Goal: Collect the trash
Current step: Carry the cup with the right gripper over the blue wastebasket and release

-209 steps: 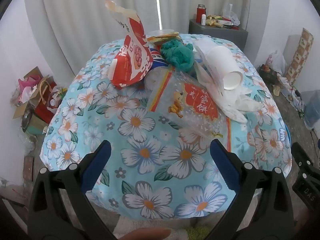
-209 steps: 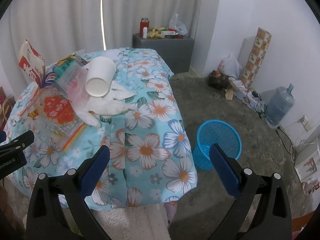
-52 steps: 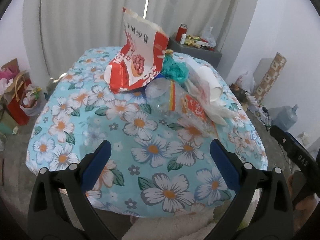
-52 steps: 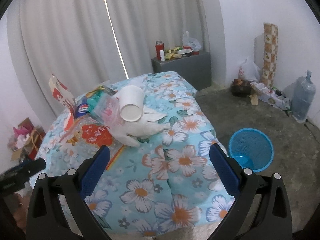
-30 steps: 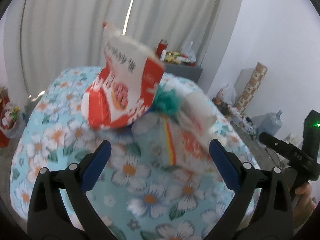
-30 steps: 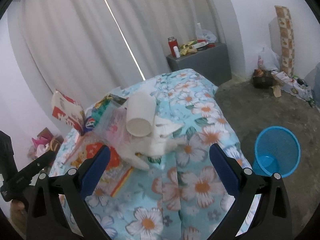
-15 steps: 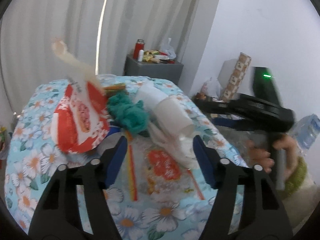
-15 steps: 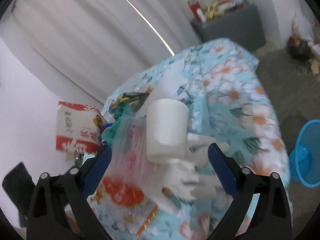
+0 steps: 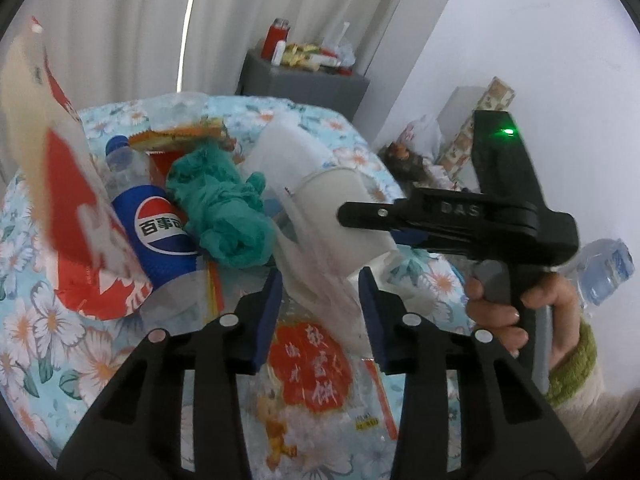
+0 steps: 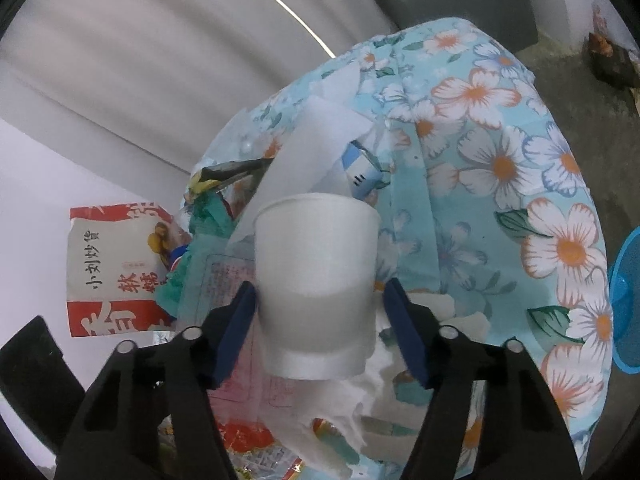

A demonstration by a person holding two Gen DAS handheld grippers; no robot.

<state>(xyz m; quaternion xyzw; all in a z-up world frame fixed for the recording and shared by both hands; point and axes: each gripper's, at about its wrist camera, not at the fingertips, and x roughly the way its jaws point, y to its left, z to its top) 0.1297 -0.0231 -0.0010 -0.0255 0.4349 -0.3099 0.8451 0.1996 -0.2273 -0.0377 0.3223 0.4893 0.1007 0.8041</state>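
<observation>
A trash pile lies on the table with the floral cloth. A white paper cup lies on its side on crumpled white plastic. My right gripper straddles the cup and its jaws are closing: the left pad is at the cup wall, while a thin gap shows at the right pad. The left wrist view shows the right gripper reaching over the cup, held by a hand. My left gripper is closing, its jaws on either side of the white plastic.
A Pepsi bottle, a teal crumpled bag, a red and white snack bag and a clear wrapper with a red label share the pile. A blue basket stands on the floor to the right. A grey cabinet stands behind.
Both grippers have moved in over the pile and narrowed their jaws. The right one now has the cup between its pads, and the left one has reached the white plastic.
</observation>
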